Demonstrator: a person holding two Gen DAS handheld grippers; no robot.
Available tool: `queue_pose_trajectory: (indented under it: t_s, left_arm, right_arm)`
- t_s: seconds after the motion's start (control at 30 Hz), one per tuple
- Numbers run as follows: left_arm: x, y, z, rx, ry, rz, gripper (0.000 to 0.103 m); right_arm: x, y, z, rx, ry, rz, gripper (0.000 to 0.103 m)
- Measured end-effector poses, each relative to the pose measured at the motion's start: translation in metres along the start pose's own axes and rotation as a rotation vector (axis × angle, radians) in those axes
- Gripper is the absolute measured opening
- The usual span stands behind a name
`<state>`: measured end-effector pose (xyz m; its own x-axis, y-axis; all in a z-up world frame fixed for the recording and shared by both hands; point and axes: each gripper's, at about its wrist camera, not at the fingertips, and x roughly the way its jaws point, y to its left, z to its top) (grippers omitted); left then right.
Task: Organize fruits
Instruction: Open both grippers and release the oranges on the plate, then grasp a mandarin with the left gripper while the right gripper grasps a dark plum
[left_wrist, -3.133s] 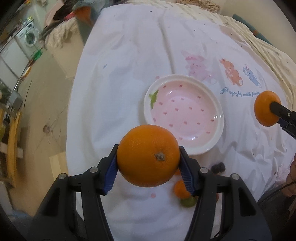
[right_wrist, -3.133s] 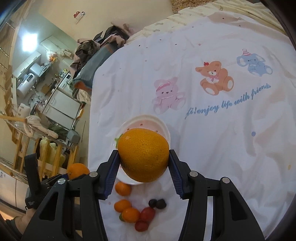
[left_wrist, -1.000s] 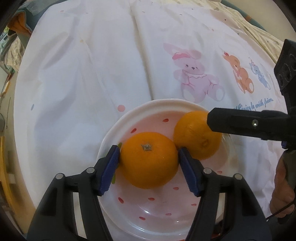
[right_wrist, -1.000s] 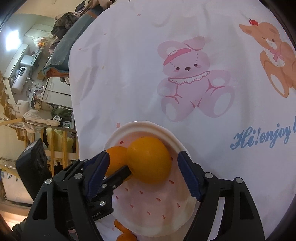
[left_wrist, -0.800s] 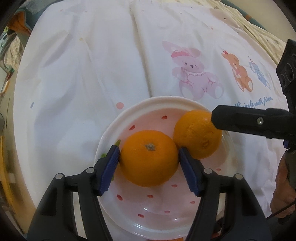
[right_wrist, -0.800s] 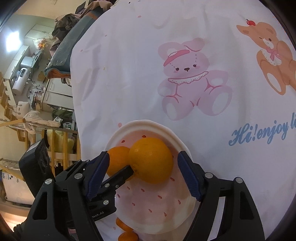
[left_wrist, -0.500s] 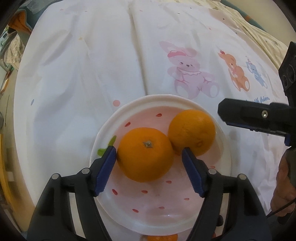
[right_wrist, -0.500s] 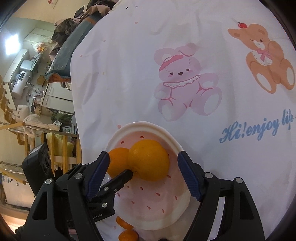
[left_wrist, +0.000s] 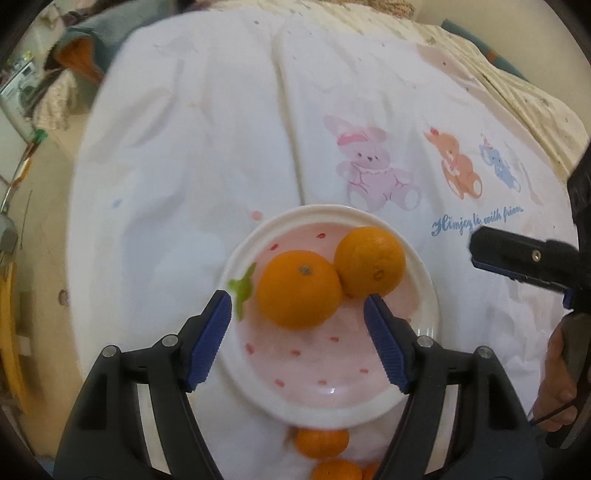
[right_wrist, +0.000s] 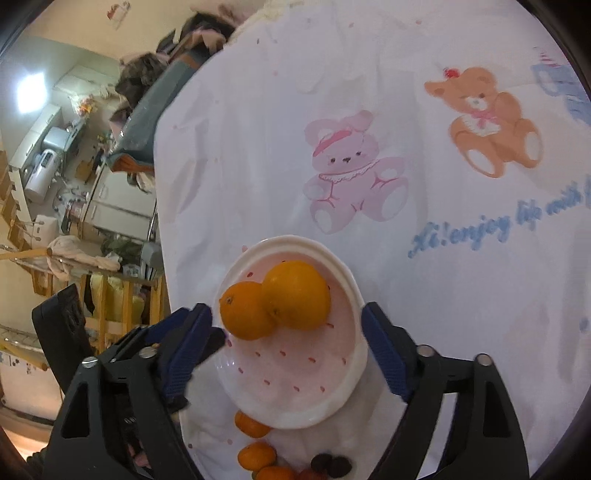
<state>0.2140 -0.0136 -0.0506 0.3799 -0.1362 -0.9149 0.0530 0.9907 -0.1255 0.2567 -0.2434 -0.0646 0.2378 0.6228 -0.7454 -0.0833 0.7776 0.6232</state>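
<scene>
Two oranges lie side by side and touching on a pink strawberry-patterned plate (left_wrist: 325, 369): one with its stem up (left_wrist: 299, 290), the other (left_wrist: 369, 267) to its right. My left gripper (left_wrist: 297, 301) hovers above the near half of the plate, open and clear of the fruit. The right wrist view shows the same plate (right_wrist: 295, 398) and both oranges (right_wrist: 245, 315) (right_wrist: 297, 295). My right gripper (right_wrist: 286, 314) stands above them with its jaws opening and nothing between the pads. One of its fingers (left_wrist: 517, 258) reaches in from the right in the left wrist view.
A white cloth (left_wrist: 207, 155) printed with bears covers the table. Small tangerines (right_wrist: 253, 424) (right_wrist: 256, 456) and dark fruits (right_wrist: 330, 465) lie by the plate's near rim. A hand (left_wrist: 557, 376) holds the right gripper. The table's left edge drops to a cluttered floor (right_wrist: 74, 206).
Both oranges were carried to the plate and set down. My left gripper has let go of its orange and drawn back and up. The right gripper has also pulled away, its jaws wider.
</scene>
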Motion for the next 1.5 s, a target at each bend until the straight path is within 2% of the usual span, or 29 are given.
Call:
queue_pose_trajectory:
  t_s: [0.17,0.33,0.43,0.53,0.63,0.83,1.0,1.13,1.5]
  left_arm:
    - [-0.044,0.01,-0.02,0.005,-0.089,0.039,0.071]
    - [-0.073,0.021,-0.046,-0.028,-0.127,0.031,0.071]
    - [-0.082,0.028,-0.064,-0.06,-0.139,0.063,0.072]
    - [-0.08,0.031,-0.077,-0.094,-0.119,0.047,0.079]
    - [-0.074,0.027,-0.09,-0.104,-0.092,0.03,0.079]
    - [-0.045,0.004,-0.103,-0.05,0.004,0.002,0.079]
    - [-0.011,-0.012,-0.106,-0.026,0.091,0.024,0.079]
    - [0.011,-0.015,-0.106,-0.053,0.152,0.031,0.079]
    - [0.03,-0.025,-0.112,-0.036,0.199,0.018,0.078]
  right_arm:
    - [-0.026,0.004,-0.027,-0.001,-0.044,-0.028,0.089]
    - [-0.045,0.011,-0.056,-0.011,-0.068,-0.048,0.089]
    - [-0.056,0.014,-0.074,-0.014,-0.085,-0.063,0.089]
    - [-0.066,0.015,-0.089,-0.017,-0.109,-0.094,0.089]
    - [-0.075,0.013,-0.104,0.005,-0.13,-0.113,0.089]
    - [-0.093,0.006,-0.121,0.062,-0.16,-0.111,0.089]
    - [-0.106,0.001,-0.126,0.068,-0.179,-0.132,0.089]
    - [-0.114,-0.008,-0.127,0.089,-0.192,-0.142,0.089]
    - [-0.12,-0.024,-0.128,0.101,-0.186,-0.17,0.089]
